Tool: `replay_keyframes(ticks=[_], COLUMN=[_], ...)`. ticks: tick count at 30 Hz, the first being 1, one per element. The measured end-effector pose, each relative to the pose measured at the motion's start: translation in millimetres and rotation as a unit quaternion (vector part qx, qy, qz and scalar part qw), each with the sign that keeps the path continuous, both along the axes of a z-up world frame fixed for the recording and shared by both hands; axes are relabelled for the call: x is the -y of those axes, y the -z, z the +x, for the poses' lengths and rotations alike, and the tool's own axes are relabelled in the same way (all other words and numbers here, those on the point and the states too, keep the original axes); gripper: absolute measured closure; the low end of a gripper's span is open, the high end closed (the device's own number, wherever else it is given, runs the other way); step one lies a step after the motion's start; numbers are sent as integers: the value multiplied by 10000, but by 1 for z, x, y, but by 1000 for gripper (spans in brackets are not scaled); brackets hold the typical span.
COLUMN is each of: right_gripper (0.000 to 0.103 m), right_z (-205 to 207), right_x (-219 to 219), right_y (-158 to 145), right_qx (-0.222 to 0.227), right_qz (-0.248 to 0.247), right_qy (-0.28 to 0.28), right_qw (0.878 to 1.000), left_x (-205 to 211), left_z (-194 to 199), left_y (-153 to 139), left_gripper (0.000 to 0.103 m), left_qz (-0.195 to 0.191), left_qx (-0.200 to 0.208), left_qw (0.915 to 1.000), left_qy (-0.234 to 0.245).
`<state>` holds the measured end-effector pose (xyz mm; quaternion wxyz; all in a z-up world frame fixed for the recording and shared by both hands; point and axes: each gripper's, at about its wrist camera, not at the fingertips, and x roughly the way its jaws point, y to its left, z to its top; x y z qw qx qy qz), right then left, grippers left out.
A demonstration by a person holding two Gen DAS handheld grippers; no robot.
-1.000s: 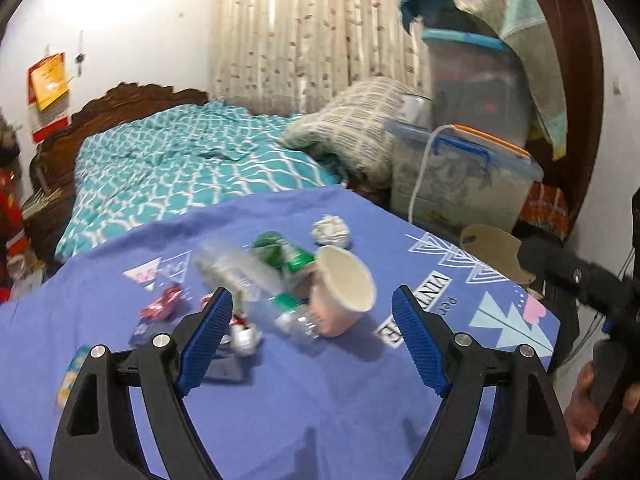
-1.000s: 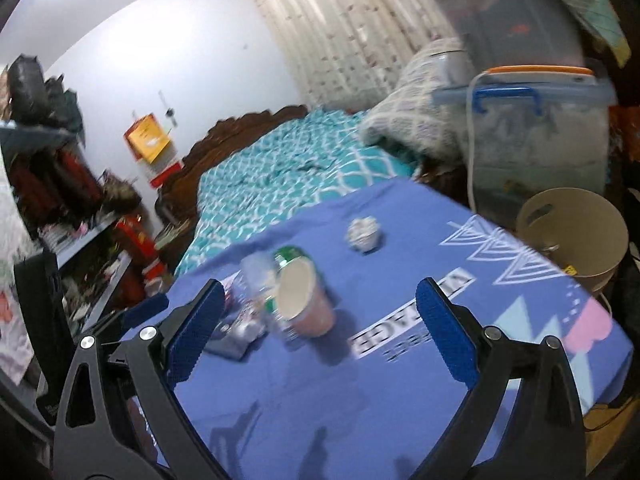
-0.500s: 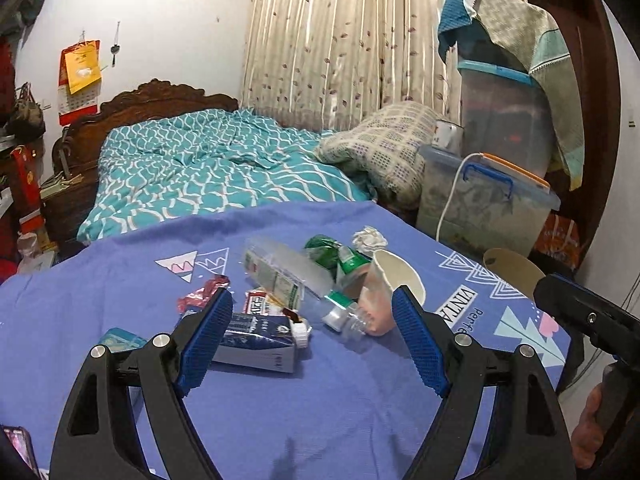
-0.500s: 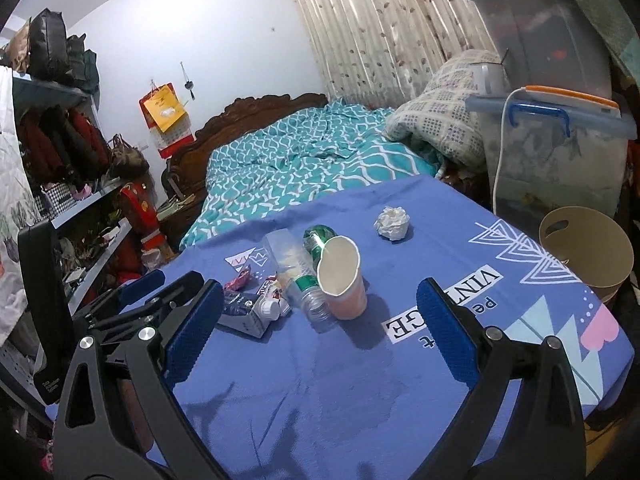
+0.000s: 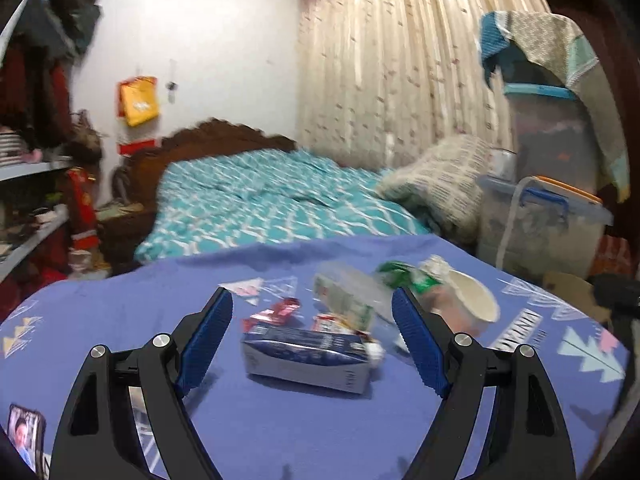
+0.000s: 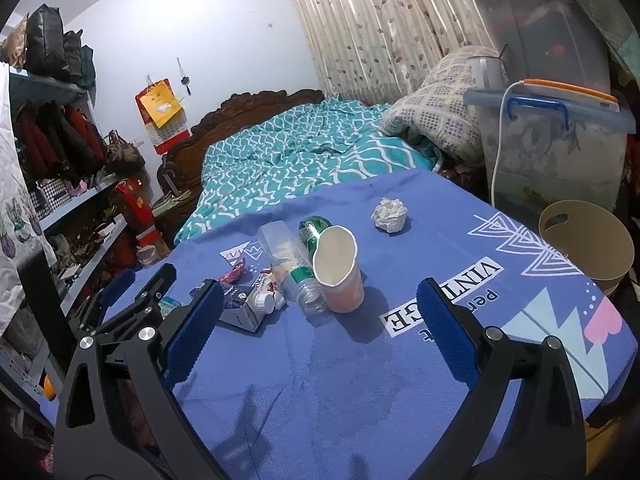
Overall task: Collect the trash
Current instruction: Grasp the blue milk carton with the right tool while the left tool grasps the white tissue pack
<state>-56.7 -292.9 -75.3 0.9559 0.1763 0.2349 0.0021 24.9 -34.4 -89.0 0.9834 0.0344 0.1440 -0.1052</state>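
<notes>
Two grippers were held with jaws spread and empty: the left gripper (image 5: 312, 336) framed a blue carton (image 5: 306, 354), the right gripper (image 6: 316, 316) a paper cup (image 6: 338, 268).

A bed (image 6: 304, 152) with a teal and white blanket stands behind the tabletop (image 6: 360, 380). A checked pillow (image 6: 436, 104) lies beside clear storage boxes (image 6: 556, 136). Striped curtains (image 6: 360, 20) hang behind. Shelves (image 6: 60, 216) hold bags and clothes.
</notes>
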Motion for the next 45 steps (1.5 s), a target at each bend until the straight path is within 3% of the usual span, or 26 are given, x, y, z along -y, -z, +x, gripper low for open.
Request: replay_keyframes(ticks=[5, 11, 15, 19, 27, 34, 38, 45], right_gripper=[7, 7, 7, 7, 7, 8, 22, 24], right_z=[0, 2, 5, 7, 14, 24, 42, 119], right_x=[-2, -7, -6, -4, -1, 3, -10, -84], right_y=[1, 4, 6, 10, 16, 23, 30, 39], right_qx=[-13, -31, -55, -72, -182, -285, -448, -642], right_qz=[-11, -34, -17, 6, 99, -61, -164, -988], right_qy=[-14, -68, -95, -125, -170, -312, -811, -2334], right_qw=[10000, 10000, 9999, 9999, 9996, 9991, 9956, 9652], left_x=[-10, -8, -4, -13, -23, -42, -67, -118], left_z=[-4, -17, -11, 0, 2, 23, 24, 7], left_y=[8, 17, 18, 22, 23, 25, 26, 34], left_gripper=[25, 11, 9, 9, 9, 9, 10, 32], left_qz=[-5, 107, 214, 38, -137, -377, -743, -1047], left_qx=[286, 614, 453, 118, 25, -766, -1267, -1960], left_qw=[9988, 9965, 9975, 9980, 9968, 9937, 9869, 9743], left_qy=[-392, -551, -501, -614, -789, -727, -662, -376])
